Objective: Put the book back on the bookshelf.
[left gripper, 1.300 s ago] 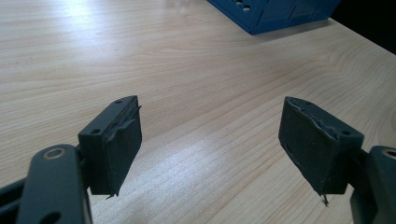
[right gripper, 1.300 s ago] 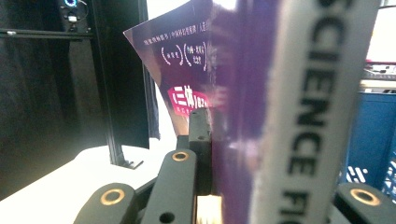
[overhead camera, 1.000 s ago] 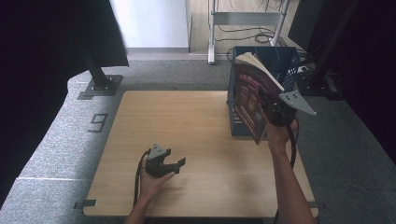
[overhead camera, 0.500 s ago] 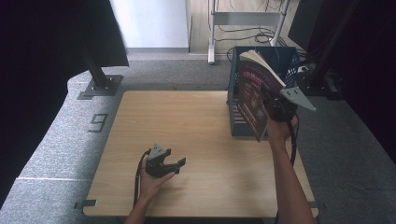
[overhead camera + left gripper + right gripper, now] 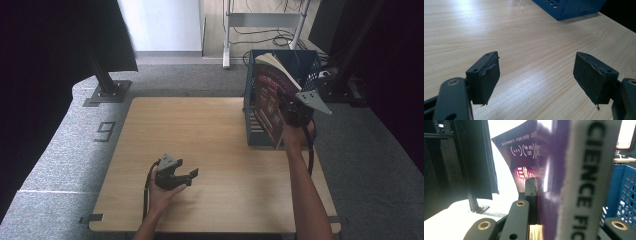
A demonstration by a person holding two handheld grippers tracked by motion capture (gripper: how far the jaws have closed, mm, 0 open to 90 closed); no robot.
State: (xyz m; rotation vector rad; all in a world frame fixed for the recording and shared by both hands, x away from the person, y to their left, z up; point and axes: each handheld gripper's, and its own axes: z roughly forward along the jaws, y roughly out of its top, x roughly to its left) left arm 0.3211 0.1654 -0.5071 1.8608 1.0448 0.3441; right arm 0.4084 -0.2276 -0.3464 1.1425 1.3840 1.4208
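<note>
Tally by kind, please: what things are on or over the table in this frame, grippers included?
Books: 1, the book clamped in the right gripper
Crates: 1, the blue crate
Grippers: 2, counting the left gripper, open above the table
Total: 4

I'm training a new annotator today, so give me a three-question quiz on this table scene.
1. True or false: the left gripper rests on the light wooden table with its jaws apart and nothing between them.
2. What does the right gripper hold? A) a purple-covered paperback book B) a mug C) a cable
3. What stands at the table's far right edge?

Key: 1 true. 2 A. 3 A dark blue perforated plastic crate.
</note>
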